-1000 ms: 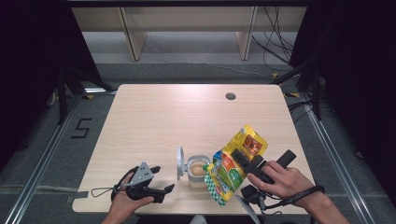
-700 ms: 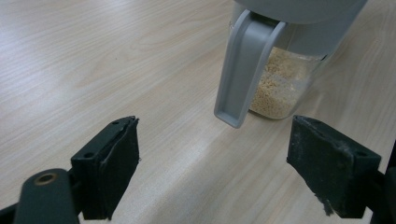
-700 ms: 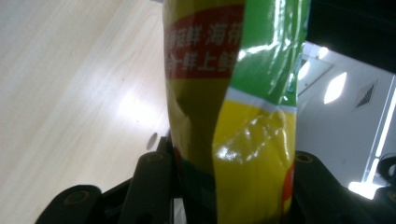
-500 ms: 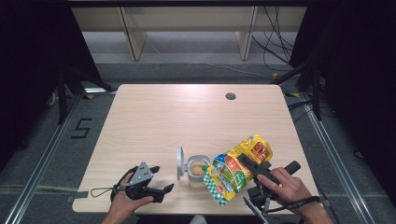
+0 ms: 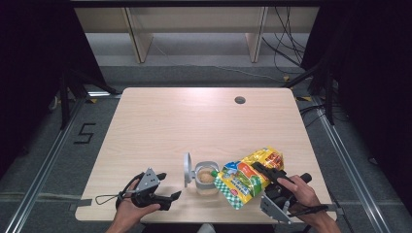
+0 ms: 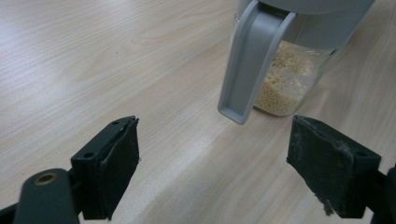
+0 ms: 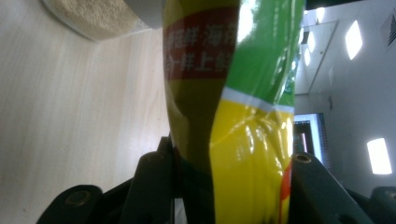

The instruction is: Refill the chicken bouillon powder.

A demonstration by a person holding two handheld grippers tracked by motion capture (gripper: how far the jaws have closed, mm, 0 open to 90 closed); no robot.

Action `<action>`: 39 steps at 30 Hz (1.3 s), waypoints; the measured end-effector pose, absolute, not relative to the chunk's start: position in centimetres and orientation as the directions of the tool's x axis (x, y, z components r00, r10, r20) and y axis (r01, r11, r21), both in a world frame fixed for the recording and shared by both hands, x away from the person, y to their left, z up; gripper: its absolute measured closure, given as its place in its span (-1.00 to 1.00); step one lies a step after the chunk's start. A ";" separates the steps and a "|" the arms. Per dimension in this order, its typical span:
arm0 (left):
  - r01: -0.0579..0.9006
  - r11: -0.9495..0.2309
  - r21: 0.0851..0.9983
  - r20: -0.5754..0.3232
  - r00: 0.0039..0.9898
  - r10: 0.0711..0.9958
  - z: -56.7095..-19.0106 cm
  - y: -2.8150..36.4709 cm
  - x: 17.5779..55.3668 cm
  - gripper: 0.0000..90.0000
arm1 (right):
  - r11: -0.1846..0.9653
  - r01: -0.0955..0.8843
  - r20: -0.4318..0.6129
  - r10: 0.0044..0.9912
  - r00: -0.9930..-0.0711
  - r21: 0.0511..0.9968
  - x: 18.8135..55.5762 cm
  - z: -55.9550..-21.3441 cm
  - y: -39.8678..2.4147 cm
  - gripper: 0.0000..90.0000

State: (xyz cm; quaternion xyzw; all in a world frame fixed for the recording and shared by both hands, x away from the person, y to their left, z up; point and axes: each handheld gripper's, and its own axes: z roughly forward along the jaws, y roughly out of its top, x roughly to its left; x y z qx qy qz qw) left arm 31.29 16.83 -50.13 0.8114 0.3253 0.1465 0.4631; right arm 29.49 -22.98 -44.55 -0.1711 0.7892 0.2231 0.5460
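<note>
**Snack bag tipped beside an open jar**

A wooden table (image 5: 194, 126) stands on a grey floor. Near its front edge sits a small clear jar (image 5: 206, 177) with pale crumbs inside. Its grey lid (image 5: 187, 169) stands open on the left side. The right gripper (image 5: 265, 175) holds a yellow and green snack bag (image 5: 247, 175). The bag lies tilted, and its low end is just beside the jar. The left gripper (image 5: 167, 188) rests on the table, a little to the left of the jar, with its jaws apart. A small round hole (image 5: 239, 100) is in the far part of the table.
</note>
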 end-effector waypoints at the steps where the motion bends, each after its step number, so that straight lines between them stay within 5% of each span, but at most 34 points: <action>1: 0.400 -0.354 0.845 -0.072 0.742 0.667 -50.1 16.8 31.2 -0.64 | 0.837 -0.520 -0.936 -0.024 -0.350 0.173 29.5 -44.5 -23.0 0.50; 5: 0.394 -0.357 0.847 -0.064 0.742 0.668 -50.0 16.9 31.1 -0.64 | 0.827 -0.472 -0.898 0.085 -0.431 0.305 29.8 -45.1 -23.5 0.50; 10: 0.394 -0.358 0.847 -0.061 0.740 0.670 -50.0 16.9 31.1 -0.64 | 0.802 -0.500 -0.887 0.077 -0.455 0.326 30.6 -45.3 -23.8 0.50; 16: 0.391 -0.361 0.847 -0.060 0.744 0.665 -49.9 17.0 31.1 -0.64 | 0.758 -0.429 -0.800 0.199 -0.565 0.491 31.0 -46.1 -24.2 0.51; 39: 0.378 -0.365 0.851 -0.049 0.748 0.662 -49.9 17.0 31.1 -0.64 | 0.692 -0.395 -0.712 0.246 -0.657 0.604 31.7 -47.0 -24.4 0.55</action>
